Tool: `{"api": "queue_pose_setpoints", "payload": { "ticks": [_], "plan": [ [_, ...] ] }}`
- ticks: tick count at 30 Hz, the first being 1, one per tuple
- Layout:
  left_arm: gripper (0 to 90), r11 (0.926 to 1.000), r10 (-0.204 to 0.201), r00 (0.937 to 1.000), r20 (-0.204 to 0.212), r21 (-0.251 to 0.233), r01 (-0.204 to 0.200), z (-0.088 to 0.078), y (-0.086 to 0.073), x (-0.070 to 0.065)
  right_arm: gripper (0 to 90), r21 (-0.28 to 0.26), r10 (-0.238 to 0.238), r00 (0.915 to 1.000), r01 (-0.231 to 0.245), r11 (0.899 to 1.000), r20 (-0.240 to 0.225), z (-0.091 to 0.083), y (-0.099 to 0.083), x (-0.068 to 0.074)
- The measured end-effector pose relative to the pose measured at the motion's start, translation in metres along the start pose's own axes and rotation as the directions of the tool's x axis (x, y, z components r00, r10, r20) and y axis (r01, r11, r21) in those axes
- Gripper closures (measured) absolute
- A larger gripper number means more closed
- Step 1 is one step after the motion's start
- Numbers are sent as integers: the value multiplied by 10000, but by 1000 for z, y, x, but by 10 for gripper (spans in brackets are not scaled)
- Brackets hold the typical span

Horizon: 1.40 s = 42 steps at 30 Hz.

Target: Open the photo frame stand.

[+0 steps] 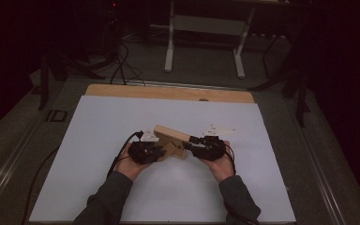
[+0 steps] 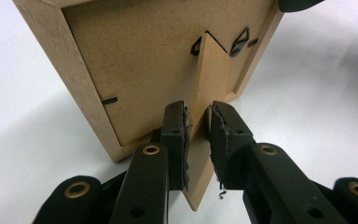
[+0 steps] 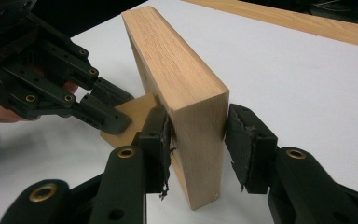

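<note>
A white rectangular board (image 1: pixel 122 187) covers the wooden desk (image 1: pixel 168 92). Near its middle, tilted, stands a light wooden picture frame (image 3: pixel 177 74) (back panel toward the left gripper). The right gripper (image 3: pixel 198 144) is clamped on the frame's thick edge. The left gripper (image 2: pixel 198 135) has its jaws on either side of the brown fibreboard easel stand (image 2: pixel 207 84), one pad touching, the other just clear.

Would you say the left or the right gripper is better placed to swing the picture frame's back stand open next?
Left, I think. The left gripper already straddles the stand on the back of the picture frame, though whether its pads press is unclear. The right gripper clamps the frame's side edge, steadying it.
</note>
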<state>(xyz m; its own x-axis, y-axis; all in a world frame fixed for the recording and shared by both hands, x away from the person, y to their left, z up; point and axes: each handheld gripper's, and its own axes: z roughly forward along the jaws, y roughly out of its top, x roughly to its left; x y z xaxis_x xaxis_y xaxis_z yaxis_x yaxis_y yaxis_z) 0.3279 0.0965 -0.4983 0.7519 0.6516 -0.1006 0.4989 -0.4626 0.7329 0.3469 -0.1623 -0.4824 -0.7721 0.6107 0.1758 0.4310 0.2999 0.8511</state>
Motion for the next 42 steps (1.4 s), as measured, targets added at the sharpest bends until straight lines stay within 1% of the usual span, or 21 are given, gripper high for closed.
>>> {"api": "queue_pose_setpoints", "payload": {
  "ticks": [4, 7, 11, 13, 17, 23, 28, 32, 35, 40, 42],
  "plan": [
    [774, 9999, -121, 9999, 105, -41, 121, 0, -2, 0, 600, 55, -123, 9999, 123, 9999, 25, 0, -2, 2],
    [776, 10000, -52, 9999, 135, 21, 52, 0, -3, 0, 600, 63, -179, 9998, 178, 9998, 63, 0, -4, 4],
    [783, 9999, -87, 9998, 196, -63, 88, 0, -4, 0, 599, 68, -202, 9998, 202, 9998, 54, 0, -5, 5],
    [787, 10000, -64, 9997, 246, -65, 66, -1, -4, 0, 595, 137, -252, 9997, 252, 9996, 6, 0, -4, 4],
    [792, 10000, -10, 9997, 255, -62, 12, -1, -5, -1, 544, 218, -311, 9995, 312, 9993, -73, 4, 0, 3],
    [792, 10000, -10, 9996, 267, -55, 11, 0, -5, -1, 529, 218, -501, 9987, 504, 9985, -135, 11, 5, 4],
    [792, 10000, 57, 9998, 196, -15, -56, 0, -5, -1, 539, 166, -796, 9968, 794, 9967, 115, 12, 4, 9],
    [789, 9999, 102, 9999, 15, -67, -102, 1, -4, -2, 551, 150, -1018, 9942, 1013, 9947, 358, 11, 3, 12],
    [788, 9999, 137, 9999, -14, -63, -137, 1, -4, -2, 553, 158, -1065, 9935, 1060, 9942, 391, 11, 2, 12],
    [784, 9994, 333, 9993, -140, -22, -334, 2, -5, -4, 559, 190, -1457, 9875, 1448, 9893, 599, 10, 2, 16],
    [784, 9993, 367, 9993, -111, 7, -367, 1, -5, -4, 560, 206, -1503, 9868, 1493, 9886, 610, 9, 1, 17]
  ]
}}
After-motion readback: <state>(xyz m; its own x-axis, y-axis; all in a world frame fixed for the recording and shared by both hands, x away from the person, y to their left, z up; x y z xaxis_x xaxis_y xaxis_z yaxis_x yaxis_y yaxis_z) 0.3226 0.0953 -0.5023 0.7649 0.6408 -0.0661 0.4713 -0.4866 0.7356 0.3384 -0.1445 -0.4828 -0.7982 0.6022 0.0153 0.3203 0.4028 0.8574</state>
